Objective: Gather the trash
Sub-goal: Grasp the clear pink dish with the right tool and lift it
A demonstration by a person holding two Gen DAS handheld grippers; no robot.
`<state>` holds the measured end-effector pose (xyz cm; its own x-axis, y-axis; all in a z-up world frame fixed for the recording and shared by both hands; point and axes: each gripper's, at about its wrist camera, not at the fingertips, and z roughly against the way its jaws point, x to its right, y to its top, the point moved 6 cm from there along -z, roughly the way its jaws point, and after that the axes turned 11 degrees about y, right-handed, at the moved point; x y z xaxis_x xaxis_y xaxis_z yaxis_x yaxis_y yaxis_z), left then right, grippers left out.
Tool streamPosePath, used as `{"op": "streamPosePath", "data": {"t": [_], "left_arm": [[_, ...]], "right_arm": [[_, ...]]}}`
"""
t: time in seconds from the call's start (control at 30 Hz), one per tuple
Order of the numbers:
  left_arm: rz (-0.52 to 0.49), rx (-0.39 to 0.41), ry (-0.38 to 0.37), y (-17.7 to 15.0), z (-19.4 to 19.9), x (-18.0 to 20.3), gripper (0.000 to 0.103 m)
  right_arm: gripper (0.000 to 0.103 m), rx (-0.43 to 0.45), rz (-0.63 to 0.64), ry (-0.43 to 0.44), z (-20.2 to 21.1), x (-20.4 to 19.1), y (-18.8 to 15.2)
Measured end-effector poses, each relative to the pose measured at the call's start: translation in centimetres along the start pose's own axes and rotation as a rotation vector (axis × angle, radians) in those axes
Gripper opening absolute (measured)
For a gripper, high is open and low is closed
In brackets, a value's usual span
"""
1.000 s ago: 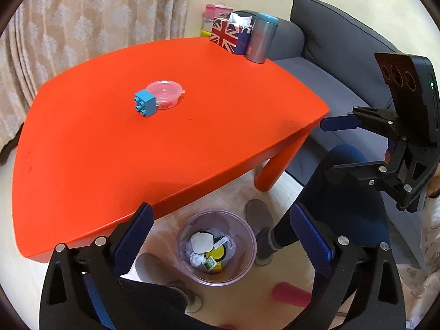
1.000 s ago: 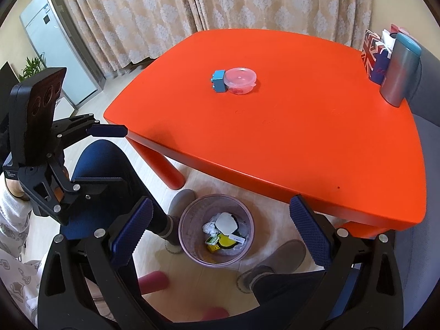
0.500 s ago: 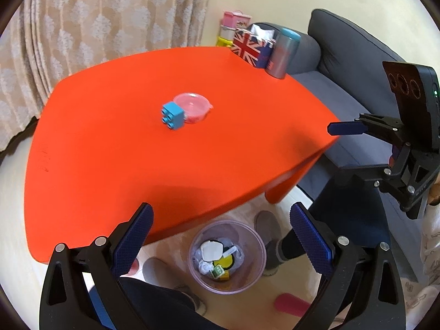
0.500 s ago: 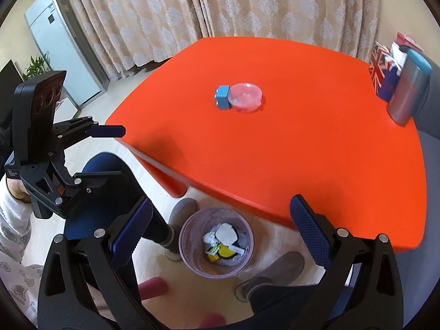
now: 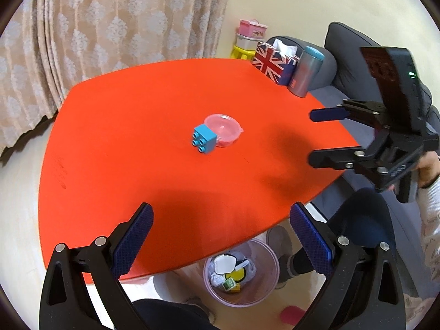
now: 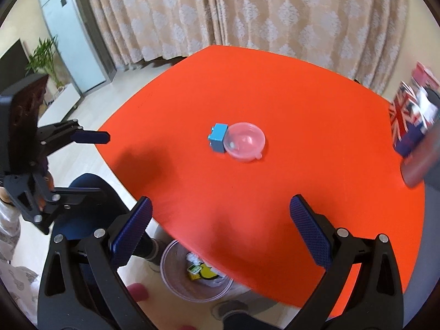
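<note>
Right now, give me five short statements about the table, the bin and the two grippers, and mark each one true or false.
1. The blue toy block touches the pink lidded container on the red table. True.
2. The left gripper is shut on the block. False: it is open and holds nothing.
3. The trash bin stands on the table. False: it stands on the floor below the table's near edge, with wrappers and paper inside.
4. The right gripper is open and empty. True.
5. The Union Jack tissue box lies in the bin. False: it stands at the table's far corner beside a grey tumbler.
</note>
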<state>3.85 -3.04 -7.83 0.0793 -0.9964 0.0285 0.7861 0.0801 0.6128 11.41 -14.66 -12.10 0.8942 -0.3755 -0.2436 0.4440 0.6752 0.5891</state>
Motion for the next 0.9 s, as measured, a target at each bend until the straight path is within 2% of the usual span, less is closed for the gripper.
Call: {"op": "streamPosePath", "data": {"t": [0.3, 0.67, 0.73, 0.8, 0.9], "left_arm": [[0.008, 0.0, 0.004, 0.4, -0.1, -0.5, 0.095], [0.037, -0.018, 0.012, 0.0, -0.8, -1.6, 0.095], [0.043, -0.023, 0.013, -0.1, -0.9, -1.9, 0.095], [0.047, -0.026, 0.015, -0.2, -1.0, -2.1, 0.095], [0.059, -0.034, 0.014, -0.4, -1.3, -2.4, 0.095]], "right_arm": [[0.098, -0.103, 0.077, 0.028, -4.8, 2.2, 3.0], [0.097, -0.229, 0.148, 0.047, -9.8, 3.8, 4.1], [0.093, -0.248, 0.161, 0.048, -10.4, 3.8, 3.9], [0.081, -0.266, 0.166, 0.058, -11.0, 3.7, 4.0], [0.072, -0.285, 0.171, 0.056, -11.5, 3.8, 3.9]]}}
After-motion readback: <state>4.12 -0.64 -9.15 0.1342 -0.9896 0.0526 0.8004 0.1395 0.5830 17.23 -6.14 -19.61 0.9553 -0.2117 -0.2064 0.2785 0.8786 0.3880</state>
